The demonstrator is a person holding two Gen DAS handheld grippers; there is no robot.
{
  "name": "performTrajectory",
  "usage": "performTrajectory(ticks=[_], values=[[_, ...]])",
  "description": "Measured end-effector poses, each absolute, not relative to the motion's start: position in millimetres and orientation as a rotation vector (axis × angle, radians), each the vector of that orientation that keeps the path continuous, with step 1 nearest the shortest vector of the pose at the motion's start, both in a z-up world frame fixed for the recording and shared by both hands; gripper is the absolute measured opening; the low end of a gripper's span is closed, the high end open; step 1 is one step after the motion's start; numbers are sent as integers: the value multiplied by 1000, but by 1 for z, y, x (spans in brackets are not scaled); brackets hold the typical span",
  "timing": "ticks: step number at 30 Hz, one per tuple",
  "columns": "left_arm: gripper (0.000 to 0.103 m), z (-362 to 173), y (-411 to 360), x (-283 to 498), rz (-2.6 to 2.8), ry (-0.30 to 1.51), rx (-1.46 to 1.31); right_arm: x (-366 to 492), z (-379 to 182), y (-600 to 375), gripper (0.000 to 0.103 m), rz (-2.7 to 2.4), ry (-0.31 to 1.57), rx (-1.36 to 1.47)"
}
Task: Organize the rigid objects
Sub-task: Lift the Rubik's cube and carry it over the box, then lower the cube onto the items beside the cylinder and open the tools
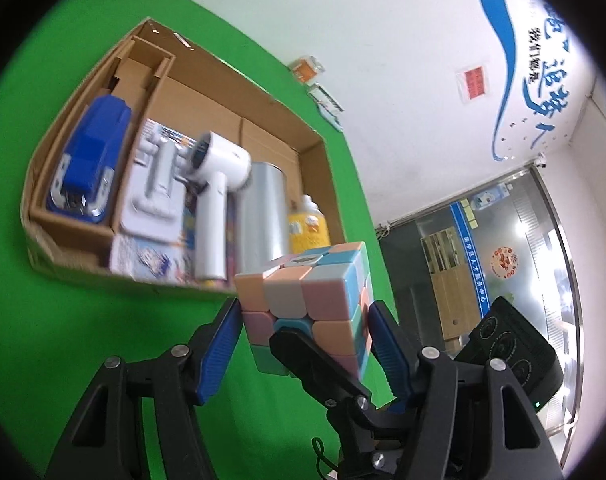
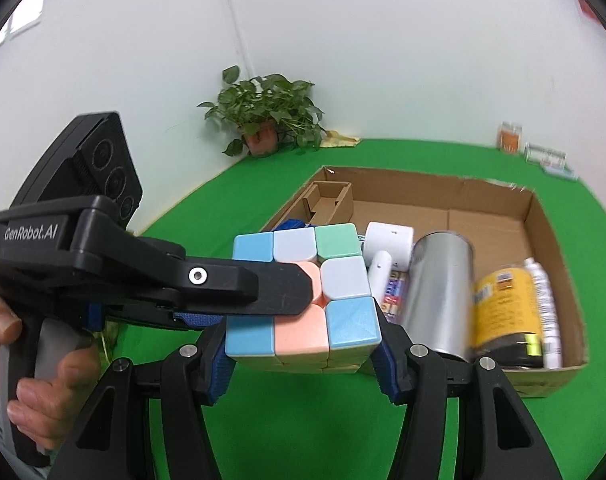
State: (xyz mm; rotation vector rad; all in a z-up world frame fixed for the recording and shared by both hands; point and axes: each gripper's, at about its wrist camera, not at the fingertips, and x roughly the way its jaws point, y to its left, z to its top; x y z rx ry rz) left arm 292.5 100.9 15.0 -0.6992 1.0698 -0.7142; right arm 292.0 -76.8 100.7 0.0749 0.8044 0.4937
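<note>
- Right wrist view, up close: the right gripper has its blue pads pressed to both sides of the pastel puzzle cube, cube lifted above the green table.
- Same view, the left gripper comes in sideways from the left, one black finger lying across the cube's top face; a hand is wrapped round its grey handle.
- Left wrist view tells the other side: its own blue pads sit against two opposite cube faces, so both tools grip the one cube, and the right gripper's black finger crosses below the cube.
- Beyond the cube, the open cardboard box sits on the green cloth; only this view shows the blue stapler in its left compartment and a white tool on a printed card.
- Both views catch the white handheld fan, silver cylinder and yellow bottle.
- Far back, the right view alone shows a potted plant in the white corner; the left view alone shows a blue wall graphic and glass doors.
</note>
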Motion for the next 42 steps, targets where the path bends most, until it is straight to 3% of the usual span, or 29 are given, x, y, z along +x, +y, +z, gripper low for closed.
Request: performTrajectory(ticks=[12, 15, 34, 38, 40, 42], values=[[62, -33, 93, 389, -742, 1268, -710, 381, 30, -81, 56, 402, 930, 202], [62, -42, 86, 405, -754, 1308, -722, 394, 17, -86, 60, 406, 978, 205], [60, -30, 52, 422, -732, 1384, -561, 370, 38, -116, 61, 346, 912, 116], [64, -3, 54, 413, -665, 1280, -457, 352, 48, -120, 74, 338, 890, 70], [64, 16, 58, 401, -597, 1190, -381, 341, 51, -122, 91, 329, 873, 48], [64, 34, 64, 383, -527, 1079, -322, 328, 56, -127, 100, 316, 833, 45]])
